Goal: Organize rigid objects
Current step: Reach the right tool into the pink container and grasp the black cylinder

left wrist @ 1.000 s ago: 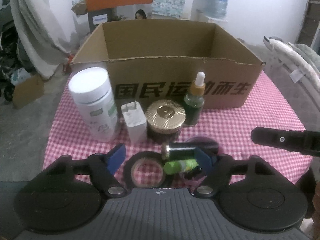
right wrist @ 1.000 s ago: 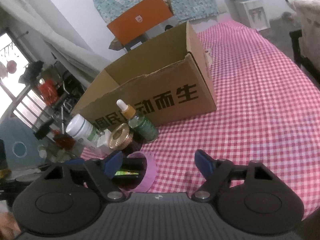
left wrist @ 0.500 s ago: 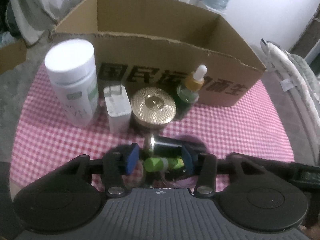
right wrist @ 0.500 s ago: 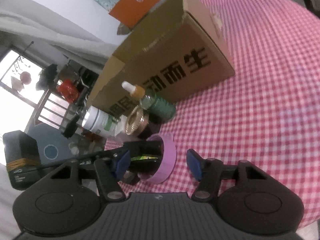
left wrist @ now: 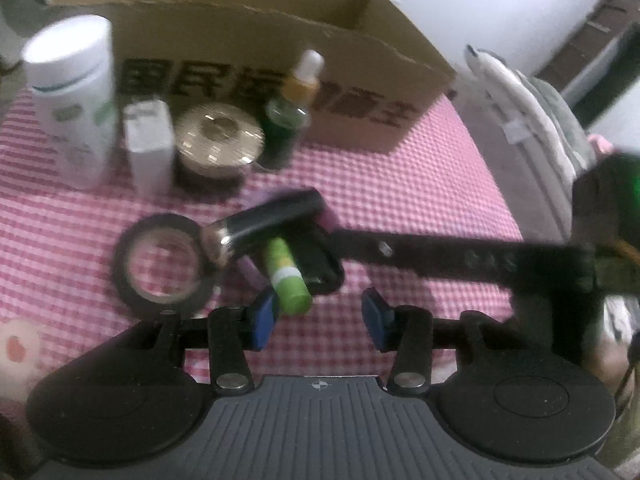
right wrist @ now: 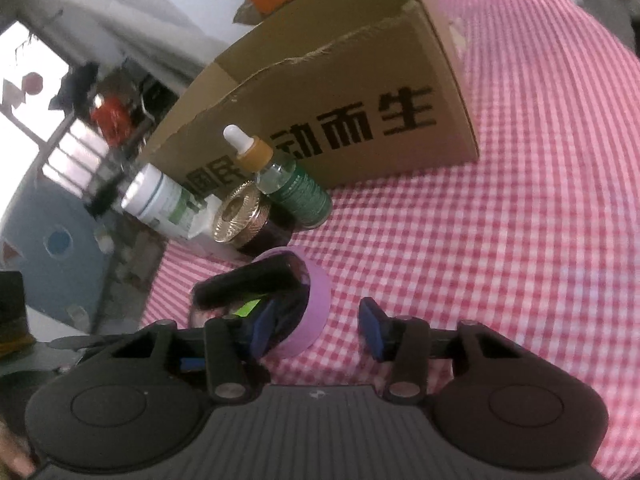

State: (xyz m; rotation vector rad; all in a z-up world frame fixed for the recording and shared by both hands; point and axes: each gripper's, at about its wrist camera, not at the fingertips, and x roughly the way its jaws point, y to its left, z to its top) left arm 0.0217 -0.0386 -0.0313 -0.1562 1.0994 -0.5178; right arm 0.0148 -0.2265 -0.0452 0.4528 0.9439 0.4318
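Left wrist view: left gripper [left wrist: 320, 316], jaws half open after narrowing early in the last second, nothing pressed; green tube [left wrist: 287, 276] just ahead beside the left pad. Right gripper [right wrist: 316, 320], jaws just closing, left pad inside the purple tape roll [right wrist: 308, 312], wall not visibly pinched. Black cylinder [left wrist: 264, 226] now tilted across the roll. Cardboard box [left wrist: 248, 56] behind on the table [left wrist: 420, 200]; packing apparently not begun.
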